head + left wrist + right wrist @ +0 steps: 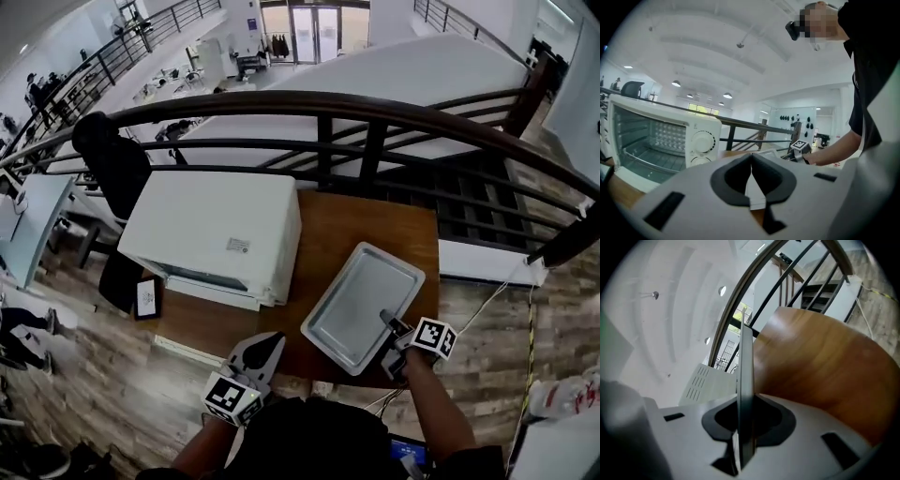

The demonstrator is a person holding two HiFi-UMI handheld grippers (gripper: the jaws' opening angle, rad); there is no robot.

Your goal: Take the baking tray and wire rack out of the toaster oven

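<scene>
While clamping the baking tray (361,302) by its near rim, hold the right claw (388,321) level; pinched edge-on between those pads, stretching ahead over the table (375,220); likely light, stiff sheet metal, slick at the lip, so grip deep across the rolled edge; nothing in the left claw (265,345), pressed together; farther ahead of it, inside the toaster oven (665,136), wire rack (649,161) not yet fetched; probably rigid and light; take by the front bar.

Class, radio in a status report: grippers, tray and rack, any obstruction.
Left gripper shut, empty. Right gripper shut on baking tray, out of toaster oven. Wire rack inside oven. Nothing seen blocking it.
</scene>
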